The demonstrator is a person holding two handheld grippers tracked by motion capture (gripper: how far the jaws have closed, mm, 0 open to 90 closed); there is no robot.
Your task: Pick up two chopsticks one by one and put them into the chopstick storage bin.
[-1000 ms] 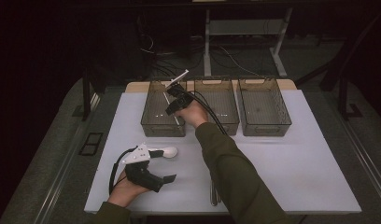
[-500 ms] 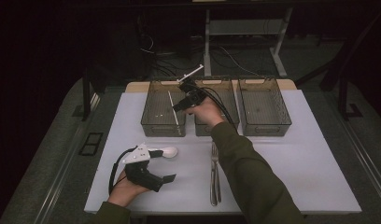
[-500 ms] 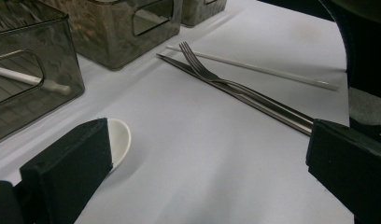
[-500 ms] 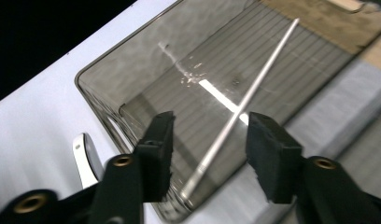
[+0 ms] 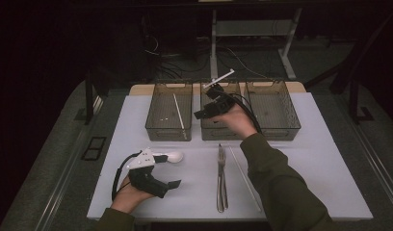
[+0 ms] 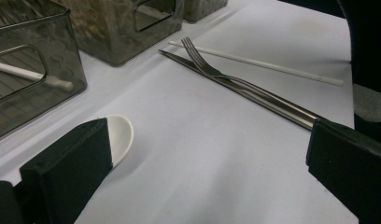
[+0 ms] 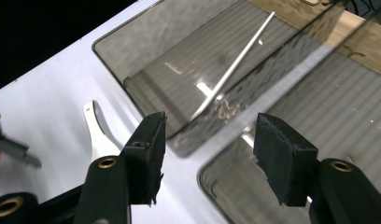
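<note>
Since one white chopstick (image 5: 179, 115) already lies lengthwise in the left bin (image 5: 156, 126), this reads as sorting cutlery by type into the three bins along the mat's far edge. The right gripper (image 5: 203, 113) hangs over the rim between the left and middle bin (image 5: 211, 134); its jaws have just been opening, now apart with nothing between them. Its own view looks down at that chopstick (image 7: 235, 65) through the bin wall.

The left gripper (image 5: 171, 186) rests near the mat's near-left corner, jaws wide and empty, probably parked until its turn. The white spoon (image 5: 173, 156) lies just beside it, its bowl peeking past one jaw in the left gripper view (image 6: 119, 135).

Left on the mat near the middle of the near edge: a fork (image 5: 221, 166) lying on a knife (image 6: 272, 105), and a second white chopstick (image 5: 245, 178) just beside them, apart.

Obstacles – the fork overlaps the knife, so grabbing one may drag the other. The right forearm (image 5: 276, 187) lies right beside the loose chopstick. Bin walls are tall, so drops need clearance over the rim.
</note>
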